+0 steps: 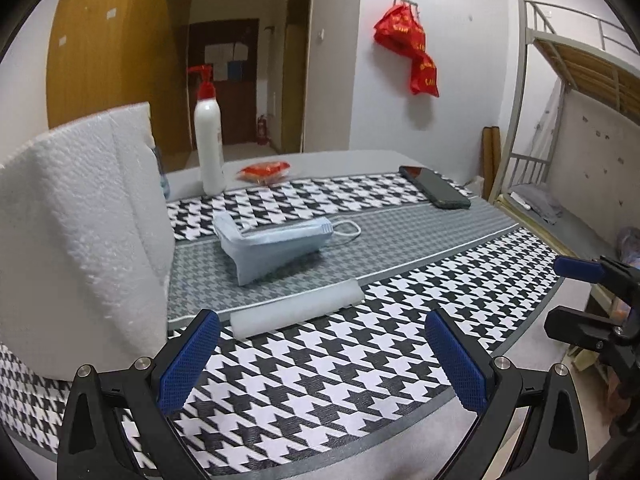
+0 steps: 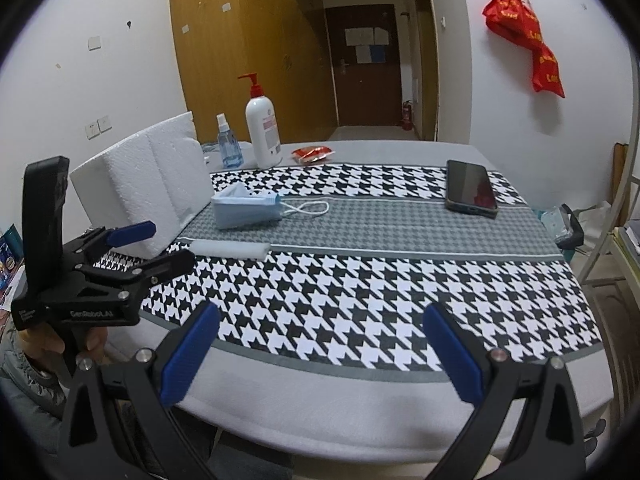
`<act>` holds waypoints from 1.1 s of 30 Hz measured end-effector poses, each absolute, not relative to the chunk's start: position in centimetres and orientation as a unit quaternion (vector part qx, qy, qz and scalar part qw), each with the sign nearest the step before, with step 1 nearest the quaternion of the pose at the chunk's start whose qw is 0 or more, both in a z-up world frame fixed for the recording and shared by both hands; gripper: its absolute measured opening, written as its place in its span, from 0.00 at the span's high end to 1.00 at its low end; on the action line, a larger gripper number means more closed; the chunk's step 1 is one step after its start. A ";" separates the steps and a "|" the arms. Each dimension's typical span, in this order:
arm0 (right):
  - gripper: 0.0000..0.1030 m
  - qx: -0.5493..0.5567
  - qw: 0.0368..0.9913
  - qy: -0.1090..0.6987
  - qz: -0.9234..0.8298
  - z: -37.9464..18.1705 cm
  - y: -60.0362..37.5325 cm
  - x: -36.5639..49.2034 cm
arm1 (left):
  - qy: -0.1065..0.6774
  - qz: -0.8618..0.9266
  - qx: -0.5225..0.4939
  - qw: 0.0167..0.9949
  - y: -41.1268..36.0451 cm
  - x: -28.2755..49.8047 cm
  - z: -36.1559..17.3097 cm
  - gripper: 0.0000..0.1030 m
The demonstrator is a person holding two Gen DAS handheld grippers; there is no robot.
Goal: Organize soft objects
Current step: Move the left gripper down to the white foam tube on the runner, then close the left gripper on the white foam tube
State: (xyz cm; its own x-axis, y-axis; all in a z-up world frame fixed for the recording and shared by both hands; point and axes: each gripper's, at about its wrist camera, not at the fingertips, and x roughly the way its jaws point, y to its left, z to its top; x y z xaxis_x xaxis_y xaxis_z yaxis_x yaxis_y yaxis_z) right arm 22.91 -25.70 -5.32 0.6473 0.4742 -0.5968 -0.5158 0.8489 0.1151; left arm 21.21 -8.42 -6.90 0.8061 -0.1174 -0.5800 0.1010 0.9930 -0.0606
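A small white foam strip (image 1: 298, 312) lies on the houndstooth tablecloth just ahead of my left gripper (image 1: 324, 360), which is open and empty. A folded light-blue face mask (image 1: 272, 246) with white ear loops lies beyond it. A big white foam block (image 1: 84, 236) stands at the left. In the right wrist view the foam strip (image 2: 230, 250), the mask (image 2: 248, 210) and the foam block (image 2: 148, 196) sit at the left. My right gripper (image 2: 320, 354) is open and empty above the table's front edge. The left gripper (image 2: 160, 246) shows open beside the block.
A white pump bottle (image 2: 264, 132), a blue spray bottle (image 2: 228, 148) and a red packet (image 2: 312, 154) stand at the back. A dark phone (image 2: 470, 192) lies at the right. A bunk bed frame (image 1: 560, 92) stands right of the table.
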 end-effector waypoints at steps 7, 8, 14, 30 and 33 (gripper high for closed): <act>0.01 -0.032 0.899 0.330 0.285 -5.9 -25.8 24.5 | 0.325 -0.079 0.002 0.942 -8.4 23.2 -7.1 0.01; 0.01 -0.031 0.898 0.331 0.287 -6.0 -25.8 24.7 | 0.324 -0.079 0.007 0.943 -8.2 23.5 -7.0 0.01; 0.01 -0.025 0.894 0.340 0.291 -6.5 -25.9 25.5 | 0.350 -0.099 0.006 0.932 -7.6 25.3 -8.0 0.07; 0.01 -0.054 0.880 0.349 0.319 -6.3 -24.2 27.3 | 0.394 -0.124 0.112 0.904 -7.2 27.8 -9.3 0.23; 0.01 -0.054 0.879 0.349 0.321 -6.4 -24.0 27.5 | 0.408 -0.130 0.122 0.896 -7.1 28.6 -10.0 0.29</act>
State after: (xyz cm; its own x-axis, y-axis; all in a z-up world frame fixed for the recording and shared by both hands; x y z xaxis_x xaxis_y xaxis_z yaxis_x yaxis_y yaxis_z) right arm 27.55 -23.98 -6.41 0.5501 0.5265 -0.6482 -0.6023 0.7878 0.1287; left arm 28.61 -7.07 -9.97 0.6338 -0.1338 -0.7619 0.3323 0.9365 0.1119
